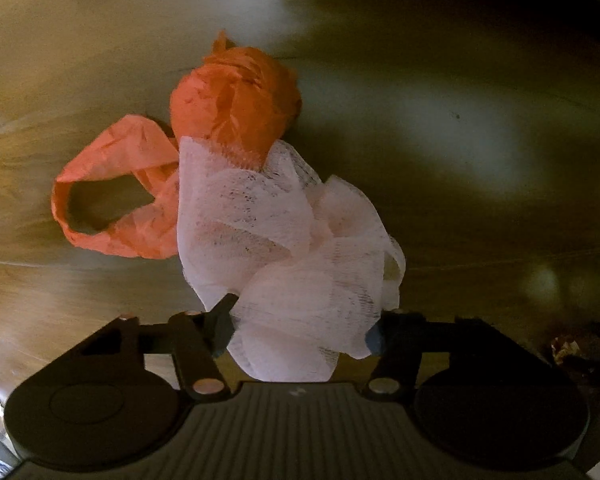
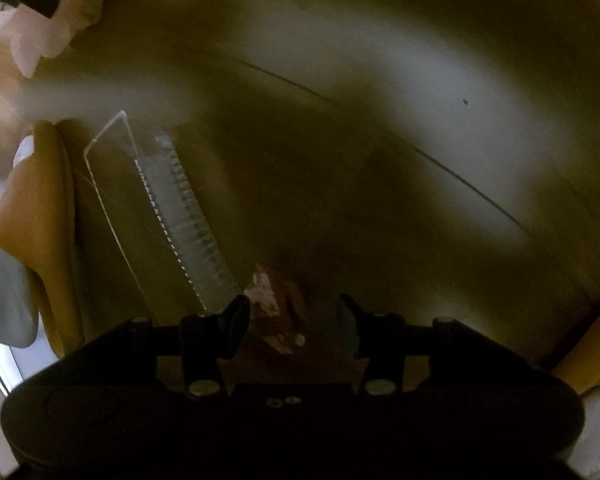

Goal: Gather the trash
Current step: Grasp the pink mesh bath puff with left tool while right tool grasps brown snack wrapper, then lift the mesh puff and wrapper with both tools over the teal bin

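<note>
The left gripper (image 1: 300, 326) pinches a white mesh wad (image 1: 284, 248) on the wooden floor (image 1: 460, 80), an orange plastic bag (image 1: 228, 96) touching it behind. The right gripper (image 2: 292, 320) stands spread around a crumpled wrapper (image 2: 274, 312), a clear plastic tray (image 2: 172, 208) just beside.

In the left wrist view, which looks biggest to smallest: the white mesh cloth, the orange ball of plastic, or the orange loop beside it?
1. White mesh cloth, though it sits nearest the camera, which inflates it.
2 and 3. Orange ball and orange loop look about alike; I would not rank them.
</note>
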Motion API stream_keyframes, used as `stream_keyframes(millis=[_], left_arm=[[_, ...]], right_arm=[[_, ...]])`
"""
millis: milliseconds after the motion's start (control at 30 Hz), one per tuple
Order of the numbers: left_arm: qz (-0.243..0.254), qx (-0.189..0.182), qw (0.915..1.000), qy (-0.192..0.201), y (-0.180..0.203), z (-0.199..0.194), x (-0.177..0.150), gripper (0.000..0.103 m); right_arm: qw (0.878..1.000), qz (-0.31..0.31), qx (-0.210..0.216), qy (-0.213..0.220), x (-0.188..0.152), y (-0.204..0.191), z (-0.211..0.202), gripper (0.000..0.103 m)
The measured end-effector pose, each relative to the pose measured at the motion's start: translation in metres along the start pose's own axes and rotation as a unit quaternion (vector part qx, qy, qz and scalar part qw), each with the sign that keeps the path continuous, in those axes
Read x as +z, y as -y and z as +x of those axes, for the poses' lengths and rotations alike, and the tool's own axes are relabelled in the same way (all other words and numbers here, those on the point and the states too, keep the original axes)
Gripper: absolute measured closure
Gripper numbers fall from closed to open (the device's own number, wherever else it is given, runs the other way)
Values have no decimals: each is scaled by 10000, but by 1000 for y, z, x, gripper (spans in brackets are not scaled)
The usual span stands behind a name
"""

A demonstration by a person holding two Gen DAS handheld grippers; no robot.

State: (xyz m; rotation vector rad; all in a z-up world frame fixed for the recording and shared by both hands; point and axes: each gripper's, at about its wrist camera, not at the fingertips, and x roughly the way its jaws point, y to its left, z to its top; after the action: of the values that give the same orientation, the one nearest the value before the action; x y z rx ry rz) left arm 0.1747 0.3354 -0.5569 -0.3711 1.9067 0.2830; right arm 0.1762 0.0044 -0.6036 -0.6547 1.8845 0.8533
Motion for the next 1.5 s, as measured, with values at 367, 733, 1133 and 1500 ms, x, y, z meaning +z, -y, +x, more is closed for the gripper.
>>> stream_keyframes(millis=[367,733,1133,1500], left_arm=[[-133,-247,9996,54,-4,-6,-4,82],[1086,-285,9906,777,31,-95,-30,88],[1804,-671,9436,2692,99,-295,-100,88],[2129,-892,8763,4230,171,-444,-211,88]], right_arm=[[9996,-134,-245,78,4,-8,-14,84],[9925,233,-579,1053,12,-9,-119,86],[9445,621,-577,3174,-64,-32,-312,86],[8469,696,-1129,5150,-205,-52,-466,86]])
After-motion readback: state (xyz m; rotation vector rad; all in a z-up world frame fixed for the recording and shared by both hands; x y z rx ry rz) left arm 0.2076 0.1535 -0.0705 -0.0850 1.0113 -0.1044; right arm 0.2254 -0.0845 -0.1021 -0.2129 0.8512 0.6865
